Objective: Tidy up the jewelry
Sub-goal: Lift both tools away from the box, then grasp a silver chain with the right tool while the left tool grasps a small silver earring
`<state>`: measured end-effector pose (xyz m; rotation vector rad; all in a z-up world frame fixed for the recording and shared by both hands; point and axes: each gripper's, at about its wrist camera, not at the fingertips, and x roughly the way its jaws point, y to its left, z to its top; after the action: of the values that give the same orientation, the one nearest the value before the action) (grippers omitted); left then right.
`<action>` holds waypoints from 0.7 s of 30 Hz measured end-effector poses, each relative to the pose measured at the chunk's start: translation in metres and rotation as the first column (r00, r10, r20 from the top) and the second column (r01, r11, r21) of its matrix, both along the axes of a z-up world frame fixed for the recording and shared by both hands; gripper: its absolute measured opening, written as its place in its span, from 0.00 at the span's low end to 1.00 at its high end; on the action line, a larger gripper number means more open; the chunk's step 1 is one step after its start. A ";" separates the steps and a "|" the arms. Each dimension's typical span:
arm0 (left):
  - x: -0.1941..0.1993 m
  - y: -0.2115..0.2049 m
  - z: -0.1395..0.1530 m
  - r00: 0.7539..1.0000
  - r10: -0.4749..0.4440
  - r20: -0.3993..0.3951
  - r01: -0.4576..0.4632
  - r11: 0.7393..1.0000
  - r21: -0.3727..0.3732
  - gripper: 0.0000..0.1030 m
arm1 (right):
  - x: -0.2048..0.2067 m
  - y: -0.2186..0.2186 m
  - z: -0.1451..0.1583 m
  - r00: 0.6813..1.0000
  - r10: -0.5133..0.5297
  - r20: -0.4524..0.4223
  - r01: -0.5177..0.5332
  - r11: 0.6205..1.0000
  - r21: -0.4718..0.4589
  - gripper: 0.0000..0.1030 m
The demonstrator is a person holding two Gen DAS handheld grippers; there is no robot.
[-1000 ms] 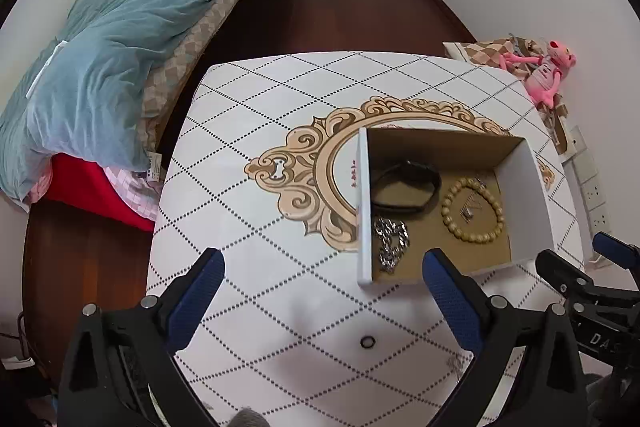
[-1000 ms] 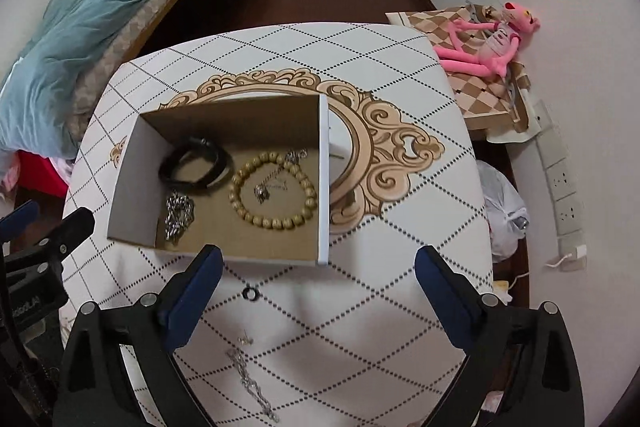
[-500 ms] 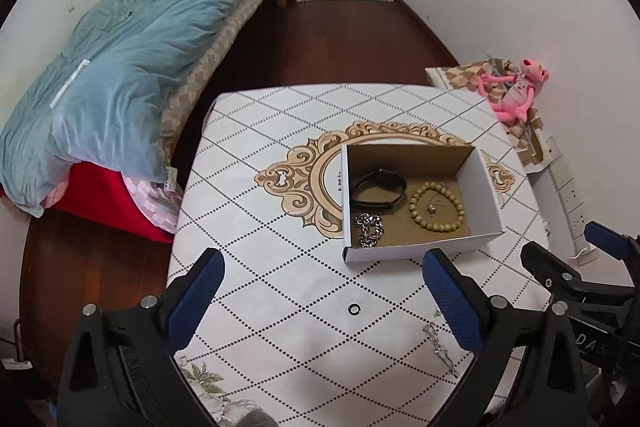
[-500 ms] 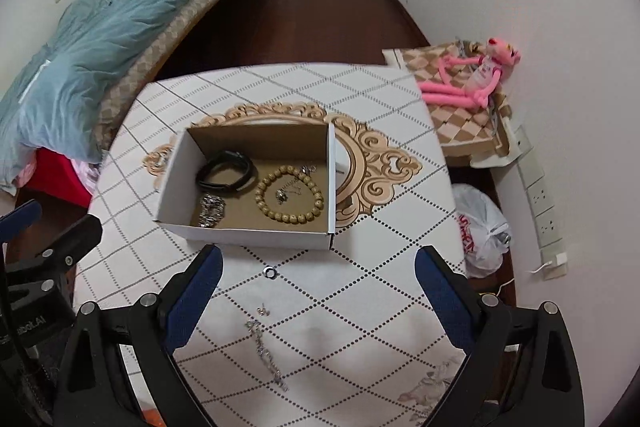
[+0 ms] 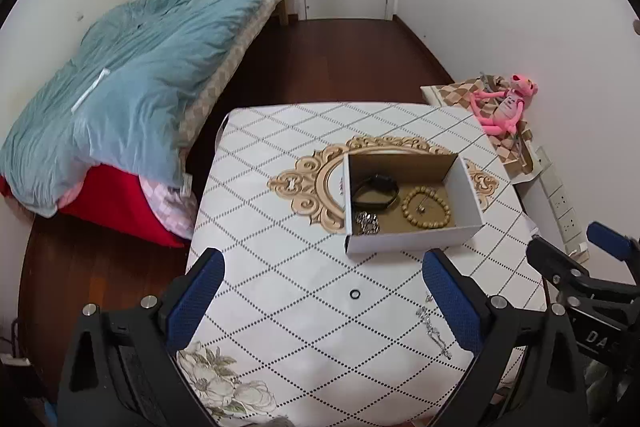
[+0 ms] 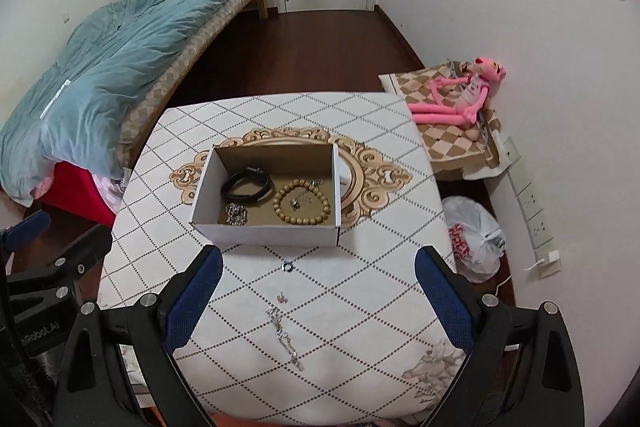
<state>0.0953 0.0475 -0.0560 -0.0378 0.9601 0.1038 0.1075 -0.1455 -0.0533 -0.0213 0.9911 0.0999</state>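
Both tools have pulled back and up over the last second: the white diamond-patterned surface (image 6: 360,291) now shows nearly whole in both views, where before the box filled the frame. Reads as a reset after a drop-off, not an approach.

Open white cardboard box (image 6: 264,231) sits mid-surface on the gold ornate print. Inside: black band bracelet (image 6: 246,185) far-left, tan wooden bead bracelet (image 6: 302,201) right with a small silver piece inside its loop, silver chain clump (image 6: 236,214) near-left. All unchanged, so three-plus items count as sorted.

Left tool (image 5: 322,301): blue pads spread wide, nothing held, hovering over the near edge. Right tool (image 6: 318,291): same, wide apart and empty.

Still loose on the surface, near side of the box:
- long silver chain (image 6: 285,337), nearest the right tool
- small silver stud pair (image 6: 282,295), just beyond the chain
- small dark ring (image 6: 287,266), just in front of the box wall

Judgement: task well along, three pieces left. The thin chain and the ring lie flat, so likely fiddly pinches.
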 end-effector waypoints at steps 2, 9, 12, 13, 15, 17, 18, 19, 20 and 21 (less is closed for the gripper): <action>-0.003 0.002 -0.009 1.000 0.021 -0.019 -0.020 1.000 0.014 0.98 | -0.005 -0.004 -0.012 1.000 -0.006 -0.029 0.007 1.000 0.019 0.95; -0.019 0.009 -0.080 0.990 0.066 -0.128 -0.056 0.995 0.083 0.98 | -0.024 -0.014 -0.103 0.979 -0.013 -0.202 0.037 0.992 0.119 0.95; -0.021 0.013 -0.109 0.980 0.078 -0.180 -0.062 0.994 0.095 0.98 | -0.026 -0.005 -0.135 0.973 0.018 -0.232 0.014 0.990 0.137 0.79; -0.021 0.014 -0.117 0.977 0.084 -0.196 -0.064 0.992 0.107 0.98 | -0.025 0.001 -0.145 0.970 0.030 -0.242 0.003 0.991 0.133 0.73; -0.019 0.017 -0.132 0.970 0.090 -0.225 -0.066 0.991 0.114 0.98 | -0.022 0.011 -0.161 0.966 0.045 -0.253 -0.013 0.992 0.126 0.71; -0.017 0.022 -0.142 0.965 0.099 -0.245 -0.072 0.991 0.115 0.98 | -0.020 0.021 -0.173 0.966 0.060 -0.252 -0.035 0.994 0.102 0.68; -0.016 0.024 -0.147 0.962 0.101 -0.252 -0.074 0.991 0.114 0.98 | -0.020 0.026 -0.178 0.964 0.068 -0.256 -0.046 0.995 0.089 0.60; -0.015 0.025 -0.150 0.959 0.104 -0.262 -0.077 0.991 0.112 0.98 | -0.018 0.029 -0.184 0.961 0.077 -0.267 -0.058 0.995 0.079 0.50; -0.014 0.026 -0.152 0.958 0.107 -0.266 -0.080 0.991 0.110 0.98 | -0.018 0.032 -0.185 0.964 0.078 -0.256 -0.065 0.996 0.061 0.46; -0.014 0.027 -0.154 0.957 0.109 -0.268 -0.082 0.991 0.108 0.98 | -0.020 0.035 -0.185 0.967 0.086 -0.239 -0.078 0.996 0.046 0.34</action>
<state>0.0811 0.0746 -0.2101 0.0190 1.2287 0.2495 0.0879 -0.1108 -0.2388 -0.0172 1.2309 0.2000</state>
